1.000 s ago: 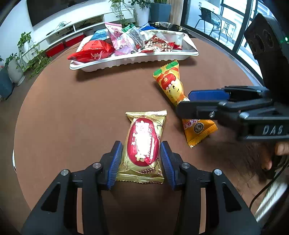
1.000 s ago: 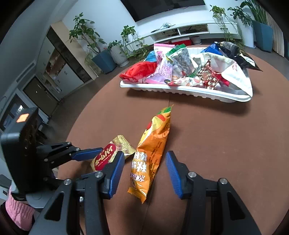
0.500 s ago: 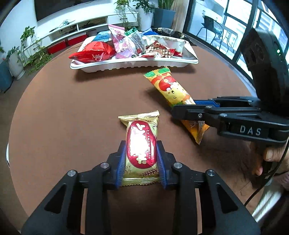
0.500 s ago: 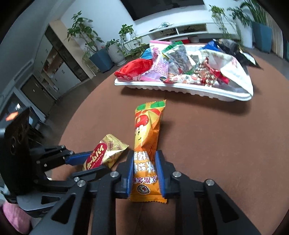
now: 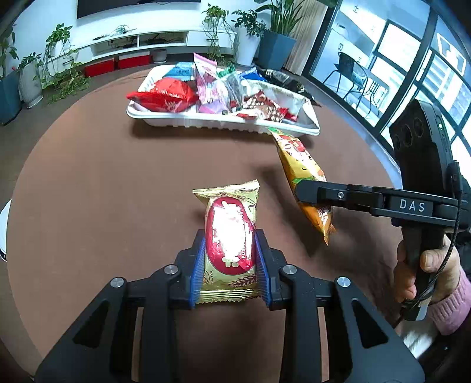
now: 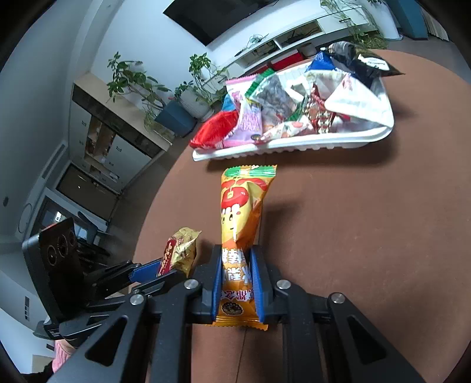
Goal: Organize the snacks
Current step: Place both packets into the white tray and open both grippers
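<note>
The left gripper (image 5: 229, 265) is clamping the gold-and-red pie packet (image 5: 228, 235), the right gripper (image 6: 235, 280) the orange snack packet (image 6: 240, 235); both are hanging above the table's middle, needing steady grips toward the white tray (image 5: 220, 122) at the far edge.

Snack tray (image 5: 223, 125) at table (image 5: 88, 191) far edge, packets in it.

Round brown tabletop (image 5: 88, 182). Beyond it: white wall w/ dark TV (image 5: 132, 1), low white media shelf (image 5: 153, 39), potted plants (image 5: 29, 73) along the floor. Big dark-framed windows (image 5: 412, 59), daylight in. Wood-and-glass cabinet (image 6: 109, 132) far side of rm.
</note>
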Demonstrator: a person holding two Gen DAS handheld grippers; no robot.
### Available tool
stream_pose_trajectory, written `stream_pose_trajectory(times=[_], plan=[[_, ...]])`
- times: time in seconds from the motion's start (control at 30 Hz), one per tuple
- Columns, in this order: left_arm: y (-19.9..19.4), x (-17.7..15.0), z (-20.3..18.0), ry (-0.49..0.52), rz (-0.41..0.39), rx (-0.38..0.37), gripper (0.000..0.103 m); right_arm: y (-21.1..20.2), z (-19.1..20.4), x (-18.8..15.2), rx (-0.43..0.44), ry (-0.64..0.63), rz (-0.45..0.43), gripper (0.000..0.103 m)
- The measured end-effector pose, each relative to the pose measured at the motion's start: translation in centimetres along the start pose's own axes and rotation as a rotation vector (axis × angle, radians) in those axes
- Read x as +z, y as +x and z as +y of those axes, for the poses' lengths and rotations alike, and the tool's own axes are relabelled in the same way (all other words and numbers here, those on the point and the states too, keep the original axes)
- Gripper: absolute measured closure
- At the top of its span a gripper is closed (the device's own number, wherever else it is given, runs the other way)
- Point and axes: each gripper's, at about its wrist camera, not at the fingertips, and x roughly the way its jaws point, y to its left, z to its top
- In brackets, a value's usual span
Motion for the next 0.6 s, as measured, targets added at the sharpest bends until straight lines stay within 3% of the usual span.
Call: stream_pose_trajectory(times=[0.6], plan=[[-2.2,3.8,-0.4,-0.023,-0.064,-0.020,0.074,-3.2,0.0,2.7,0.025,-0.001,-0.088,0.083]])
